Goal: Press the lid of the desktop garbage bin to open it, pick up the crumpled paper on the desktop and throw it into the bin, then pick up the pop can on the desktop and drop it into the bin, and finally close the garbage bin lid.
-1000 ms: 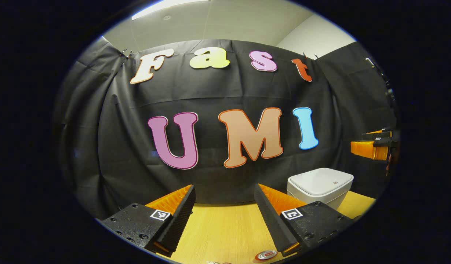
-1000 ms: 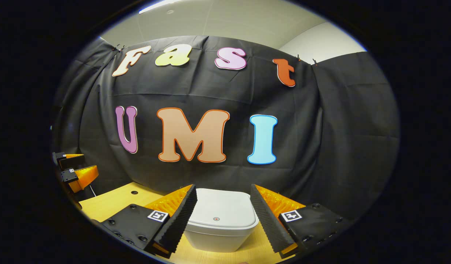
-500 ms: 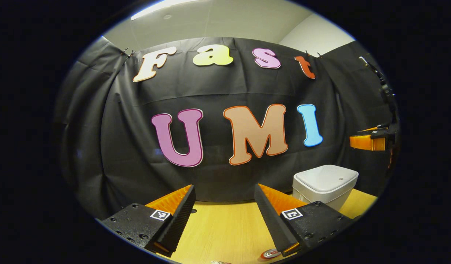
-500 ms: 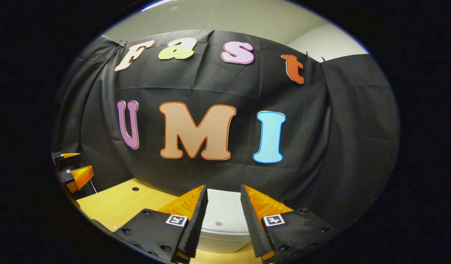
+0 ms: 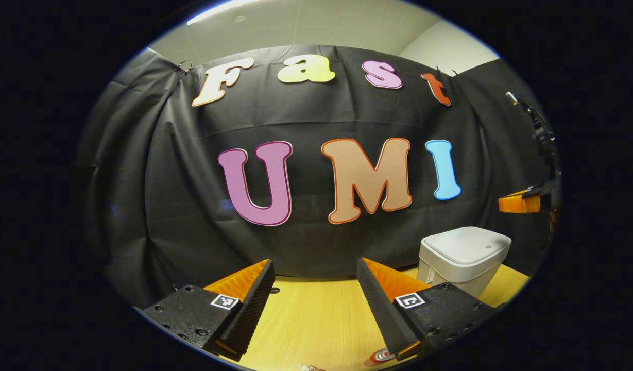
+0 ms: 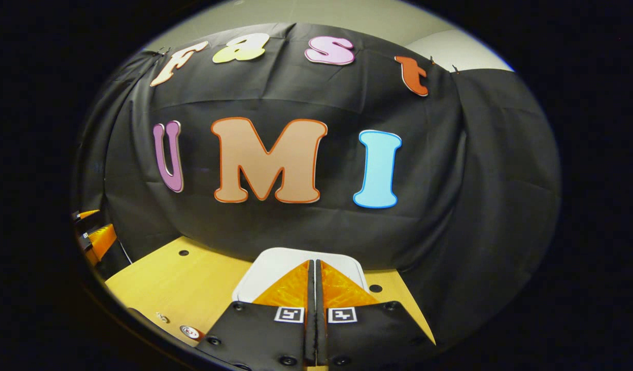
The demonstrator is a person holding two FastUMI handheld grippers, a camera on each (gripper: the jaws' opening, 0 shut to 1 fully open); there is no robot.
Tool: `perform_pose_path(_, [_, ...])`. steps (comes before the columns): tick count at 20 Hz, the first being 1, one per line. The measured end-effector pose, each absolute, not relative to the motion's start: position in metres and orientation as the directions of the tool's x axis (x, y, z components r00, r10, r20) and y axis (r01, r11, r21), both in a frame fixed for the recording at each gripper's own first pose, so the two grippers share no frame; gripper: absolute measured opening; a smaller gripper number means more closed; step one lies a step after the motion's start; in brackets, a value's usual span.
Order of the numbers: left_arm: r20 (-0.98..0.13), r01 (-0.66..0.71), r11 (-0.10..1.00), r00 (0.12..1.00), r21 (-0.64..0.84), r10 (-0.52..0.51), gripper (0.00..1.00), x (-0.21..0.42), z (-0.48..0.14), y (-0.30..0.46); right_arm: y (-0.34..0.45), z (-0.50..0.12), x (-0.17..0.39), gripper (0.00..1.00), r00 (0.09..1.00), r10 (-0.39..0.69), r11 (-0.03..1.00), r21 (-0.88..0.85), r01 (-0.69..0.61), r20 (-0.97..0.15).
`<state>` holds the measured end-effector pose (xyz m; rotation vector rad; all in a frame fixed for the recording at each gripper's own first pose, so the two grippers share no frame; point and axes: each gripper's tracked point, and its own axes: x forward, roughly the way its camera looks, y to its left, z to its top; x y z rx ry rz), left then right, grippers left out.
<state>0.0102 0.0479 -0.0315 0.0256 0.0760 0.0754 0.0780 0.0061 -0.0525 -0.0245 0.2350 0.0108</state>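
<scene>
Our right tool (image 6: 314, 268), fingers pressed together on nothing, hovers over the white bin (image 6: 275, 263) at the worktop's (image 6: 192, 278) back. Its rigid, slick lid (image 5: 465, 241) wants a firm poke. Left tool (image 5: 316, 278) gapes wide, empty.

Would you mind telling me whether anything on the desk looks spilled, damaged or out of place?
Nothing stands out. The white bin stands upright on the desk with its lid down, and the pop can sits upright near the desk's edge. No spill or damage is visible.
</scene>
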Motion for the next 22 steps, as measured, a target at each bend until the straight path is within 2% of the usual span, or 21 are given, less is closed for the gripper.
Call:
perform_pose_path(3, [-0.086, -0.085, 0.996, 0.992, 0.030, 0.087, 0.94, 0.013, -0.036, 0.053, 0.012, -0.075, 0.082, 0.03, 0.952, 0.042, 0.999, 0.007, -0.042, -0.303])
perform_pose_path(13, [-0.113, -0.112, 0.993, 0.987, 0.033, 0.115, 0.94, 0.017, -0.047, 0.063, 0.016, -0.138, 0.085, 0.03, 0.867, 0.060, 0.998, 0.020, -0.058, -0.495])
perform_pose_path(18, [-0.120, -0.113, 0.993, 0.986, 0.028, 0.116, 0.95, 0.019, -0.050, 0.064, 0.016, -0.143, 0.082, 0.03, 0.846, 0.049, 0.998, 0.055, -0.024, -0.531])
perform_pose_path(22, [-0.127, -0.110, 0.994, 0.986, 0.021, 0.111, 0.95, 0.017, -0.053, 0.061, 0.015, -0.140, 0.082, 0.02, 0.864, 0.012, 0.998, -0.044, -0.039, -0.503])
